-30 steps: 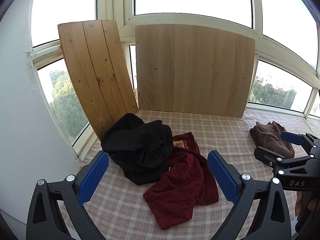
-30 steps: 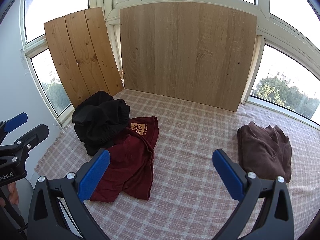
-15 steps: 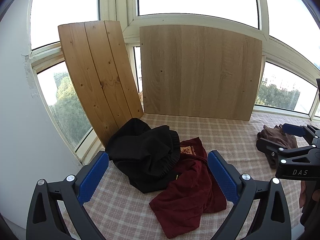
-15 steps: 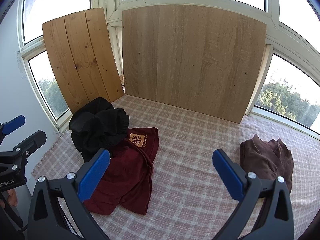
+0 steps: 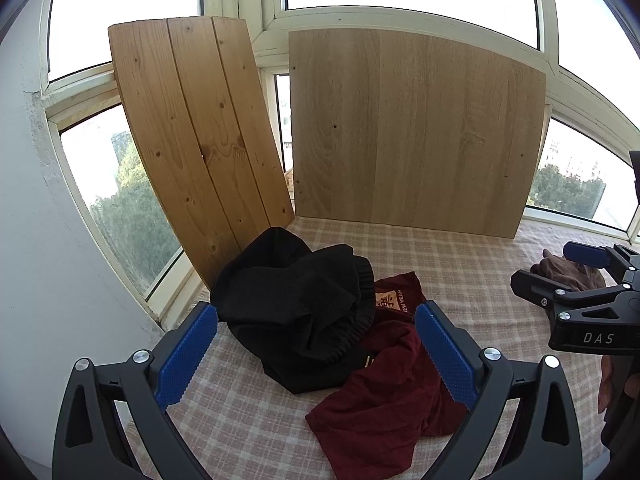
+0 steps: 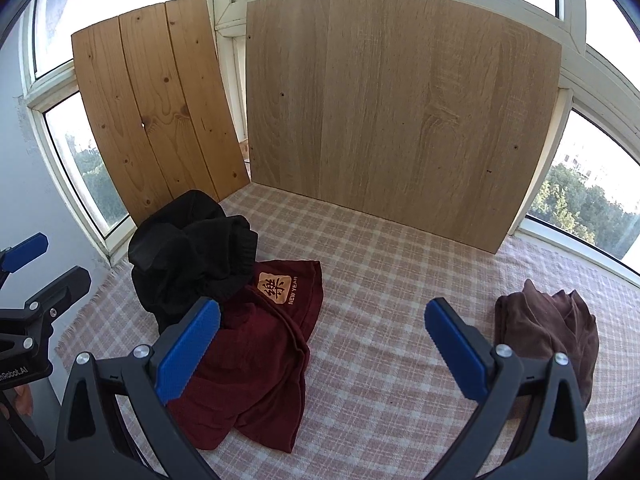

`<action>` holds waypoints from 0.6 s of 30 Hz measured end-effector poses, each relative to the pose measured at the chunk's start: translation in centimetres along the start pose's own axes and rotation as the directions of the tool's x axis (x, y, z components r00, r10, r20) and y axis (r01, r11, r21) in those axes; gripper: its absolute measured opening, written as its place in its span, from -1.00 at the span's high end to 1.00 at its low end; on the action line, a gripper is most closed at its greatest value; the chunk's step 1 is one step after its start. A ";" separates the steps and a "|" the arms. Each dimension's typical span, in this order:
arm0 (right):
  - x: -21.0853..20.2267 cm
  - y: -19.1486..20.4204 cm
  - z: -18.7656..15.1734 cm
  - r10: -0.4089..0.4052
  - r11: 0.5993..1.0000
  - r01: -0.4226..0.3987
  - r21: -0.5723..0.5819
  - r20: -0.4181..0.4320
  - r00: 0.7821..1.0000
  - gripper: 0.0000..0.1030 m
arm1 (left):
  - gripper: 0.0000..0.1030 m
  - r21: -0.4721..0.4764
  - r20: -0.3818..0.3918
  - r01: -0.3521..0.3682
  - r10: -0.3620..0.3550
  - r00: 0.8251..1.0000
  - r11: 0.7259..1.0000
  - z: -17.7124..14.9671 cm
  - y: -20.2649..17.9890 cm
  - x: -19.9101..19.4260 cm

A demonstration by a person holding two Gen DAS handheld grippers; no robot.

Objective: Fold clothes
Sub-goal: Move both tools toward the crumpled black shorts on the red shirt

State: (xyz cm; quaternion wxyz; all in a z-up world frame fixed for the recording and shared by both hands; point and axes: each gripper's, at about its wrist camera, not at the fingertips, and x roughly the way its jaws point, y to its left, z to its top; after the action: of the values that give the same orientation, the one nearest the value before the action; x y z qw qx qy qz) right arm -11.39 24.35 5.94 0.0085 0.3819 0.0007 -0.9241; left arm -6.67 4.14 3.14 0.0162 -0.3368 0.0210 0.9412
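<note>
Three garments on checked cloth [image 6: 392, 280]: one black garment [image 6: 192, 252], one maroon T-shirt [image 6: 256, 352], one brown garment [image 6: 548, 328]. Two wooden boards: one pine plank panel [image 6: 152, 108], one oak-look board [image 6: 400, 112]. Two grippers: left gripper [image 5: 316, 348], right gripper [image 6: 322, 344].

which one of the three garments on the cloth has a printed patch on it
The dark red garment, lying in the middle partly under the black garment. Its orange patch reads NEW YEAR; the black one and the brown garment show none.

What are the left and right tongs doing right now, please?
Left tongs: open, holding nothing, above the black garment.
Right tongs: open, holding nothing, above the checked cloth.
</note>
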 end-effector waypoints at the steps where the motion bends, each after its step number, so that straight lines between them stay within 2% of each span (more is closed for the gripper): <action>1: 0.4 0.0 0.1 0.002 1.000 -0.002 0.001 -0.006 1.000 -1.00 | -0.94 -0.003 -0.005 -0.002 0.002 1.000 1.000 0.0 0.1 0.3; 18: 6.7 0.8 2.2 0.039 0.998 -0.041 -0.039 -0.071 0.997 -1.00 | -0.94 -0.036 -0.088 -0.039 0.036 0.995 0.999 0.3 2.0 6.0</action>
State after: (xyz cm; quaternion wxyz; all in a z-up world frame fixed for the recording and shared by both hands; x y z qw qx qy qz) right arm -17.64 23.40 2.79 0.0347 0.4139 0.0123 -0.9096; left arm -11.56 2.30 -0.37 -0.0086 -0.3775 0.0102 0.9259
